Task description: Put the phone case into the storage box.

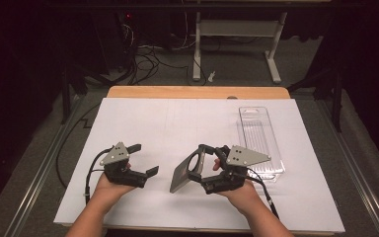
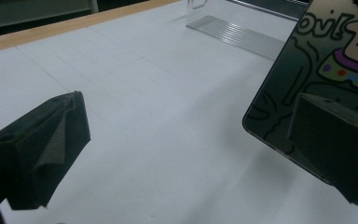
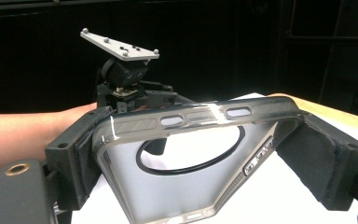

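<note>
A translucent grey phone case with a black ring in its back is held off the white table sheet, tilted on edge. My right gripper is shut on it, one jaw pressing each long side. In the right gripper view the case spans the gap between the jaws of my right gripper. My left gripper stands open and empty, a little left of the case. The left gripper view looks between the spread jaws of the left gripper, and the case's cartoon-printed face rises behind the right-hand jaw.
A clear plastic tray lies on the sheet at the right, just behind my right hand; it also sits far off in the left gripper view. The wooden table edge runs along the back. A forearm comes in from the left.
</note>
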The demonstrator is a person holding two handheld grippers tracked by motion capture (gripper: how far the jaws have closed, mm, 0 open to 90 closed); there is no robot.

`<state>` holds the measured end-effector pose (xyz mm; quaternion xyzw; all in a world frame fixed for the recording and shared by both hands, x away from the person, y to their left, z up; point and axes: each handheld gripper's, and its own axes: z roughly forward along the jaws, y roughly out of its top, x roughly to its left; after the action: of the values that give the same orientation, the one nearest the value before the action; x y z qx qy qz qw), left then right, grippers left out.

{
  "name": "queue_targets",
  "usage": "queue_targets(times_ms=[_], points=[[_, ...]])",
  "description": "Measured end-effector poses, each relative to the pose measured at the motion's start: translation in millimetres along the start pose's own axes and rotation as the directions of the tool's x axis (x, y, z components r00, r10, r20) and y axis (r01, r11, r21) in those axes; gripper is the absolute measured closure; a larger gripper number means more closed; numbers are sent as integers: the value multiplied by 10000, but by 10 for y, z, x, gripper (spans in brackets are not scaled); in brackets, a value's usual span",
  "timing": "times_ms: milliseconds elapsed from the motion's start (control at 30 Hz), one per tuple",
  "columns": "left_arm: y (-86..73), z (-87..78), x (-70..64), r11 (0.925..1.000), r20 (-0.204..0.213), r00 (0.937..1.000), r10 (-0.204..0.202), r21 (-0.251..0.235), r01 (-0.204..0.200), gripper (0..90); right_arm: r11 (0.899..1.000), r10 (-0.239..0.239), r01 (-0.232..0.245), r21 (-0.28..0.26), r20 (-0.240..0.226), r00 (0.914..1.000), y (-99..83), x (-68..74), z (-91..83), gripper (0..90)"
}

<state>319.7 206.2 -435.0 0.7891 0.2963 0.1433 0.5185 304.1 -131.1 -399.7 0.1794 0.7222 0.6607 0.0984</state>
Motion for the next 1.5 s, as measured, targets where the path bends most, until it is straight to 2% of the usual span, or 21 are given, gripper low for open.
queue_targets(times_ms=[167, 267, 467, 633, 800, 867, 1033, 1200, 1333, 1400, 1500], points=[[-18, -1, 15, 10000, -191, 9998, 68, 47, -67, 3, 9999, -102, 103, -16, 528, 9986, 16, 14, -15, 142], [-32, -6, 35, 10000, -272, 9996, -27, 43, 28, 2, 9999, -149, 149, 2, 787, 9968, 21, 23, -20, 142], [-44, -24, 51, 10000, -510, 9987, 38, -16, -39, 3, 9995, -314, 306, 81, 1345, 9904, 25, 41, -25, 141], [-56, -12, 58, 10000, -533, 9986, -9, 59, 13, 3, 9993, -357, 341, 117, 1805, 9829, 29, 50, -29, 141], [-55, -36, 68, 9997, -434, 9989, -178, -193, 170, 3, 9993, -366, 366, 46, 2505, 9674, 37, 47, -58, 141], [-50, -48, 65, 9993, -528, 9984, -192, -319, 176, 3, 9992, -372, 389, -8, 2772, 9601, 49, 41, -82, 141], [-58, -51, 73, 9988, -499, 9982, -337, -375, 318, 3, 9996, -243, 282, -82, 3123, 9497, 72, 15, -133, 141], [-68, -32, 58, 9993, -482, 9985, -277, -262, 265, 5, 9997, -128, 190, -152, 3372, 9413, 86, -6, -173, 141], [-75, -40, 78, 9989, -594, 9974, -399, -282, 383, 3, 9996, -268, 296, -19, 3683, 9293, 99, -13, -192, 141], [-80, -43, 89, 9983, -467, 9976, -507, -295, 493, 3, 9994, -319, 331, 32, 3723, 9276, 105, -18, -196, 141], [-78, -28, 90, 9987, -448, 9979, -461, -232, 451, 2, 9982, -598, 558, 216, 3900, 9189, 116, -13, -200, 141]])
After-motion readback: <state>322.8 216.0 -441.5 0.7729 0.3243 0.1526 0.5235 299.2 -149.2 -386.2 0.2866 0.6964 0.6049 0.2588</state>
